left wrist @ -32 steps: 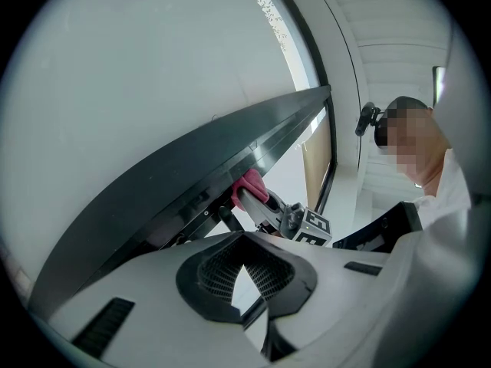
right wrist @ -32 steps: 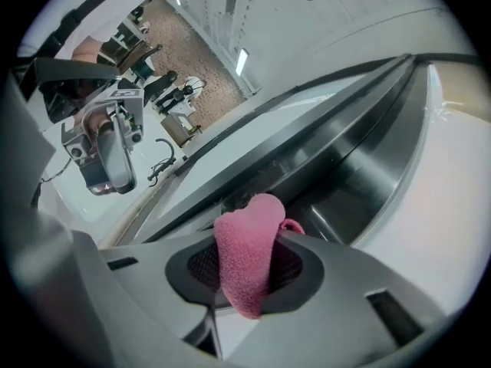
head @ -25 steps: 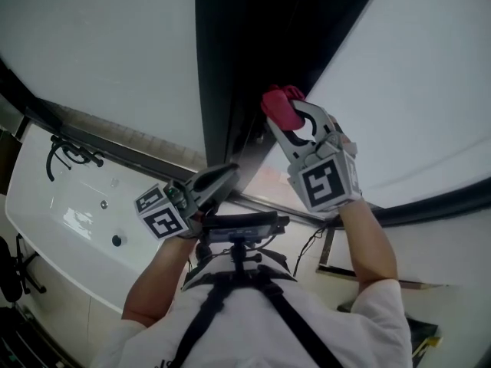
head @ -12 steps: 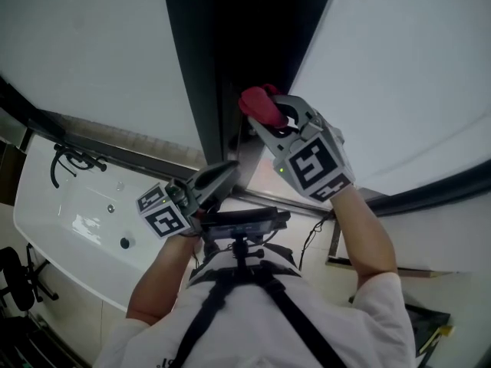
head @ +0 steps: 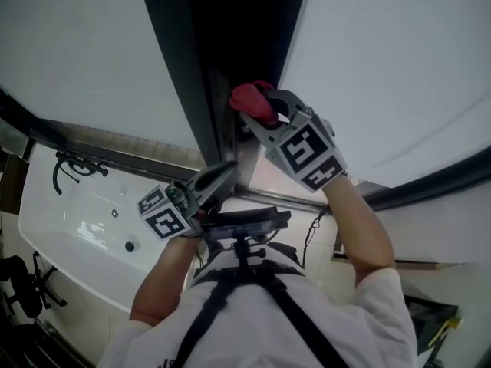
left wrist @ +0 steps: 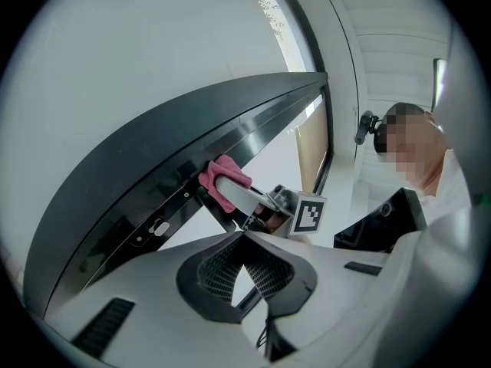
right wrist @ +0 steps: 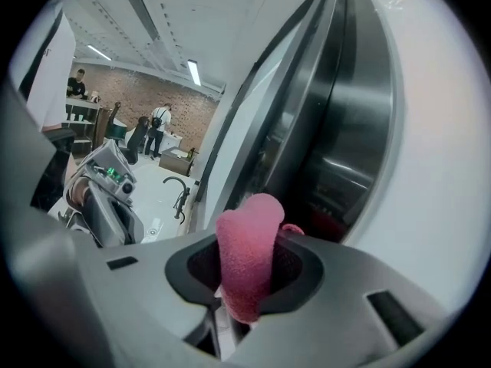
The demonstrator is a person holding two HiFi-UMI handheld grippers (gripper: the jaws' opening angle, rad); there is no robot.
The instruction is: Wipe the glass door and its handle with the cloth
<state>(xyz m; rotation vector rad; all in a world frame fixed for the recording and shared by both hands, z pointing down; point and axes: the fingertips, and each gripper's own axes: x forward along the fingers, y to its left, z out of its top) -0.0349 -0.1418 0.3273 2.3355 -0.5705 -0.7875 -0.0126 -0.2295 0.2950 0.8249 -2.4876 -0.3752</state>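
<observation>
My right gripper (head: pixel 259 112) is shut on a pink cloth (head: pixel 250 100) and presses it against the dark upright frame (head: pixel 201 75) between two pale frosted glass panels (head: pixel 399 67). In the right gripper view the cloth (right wrist: pixel 247 255) sticks up folded between the jaws, close to a shiny metal door edge (right wrist: pixel 360 129). My left gripper (head: pixel 227 172) is shut and holds nothing; it hovers lower down by the same frame. From the left gripper view I see the cloth (left wrist: pixel 224 176) on the frame (left wrist: pixel 146 167) and a small latch (left wrist: pixel 159 227).
A white basin (head: pixel 84 228) with a black faucet (head: pixel 75 162) lies below at the left. A black device on a chest harness (head: pixel 242 225) sits under the grippers. A few people (right wrist: pixel 161 125) stand far off in the room.
The right gripper has slid left across the picture with the cloth, staying on the dark frame. The left gripper has hardly moved.
</observation>
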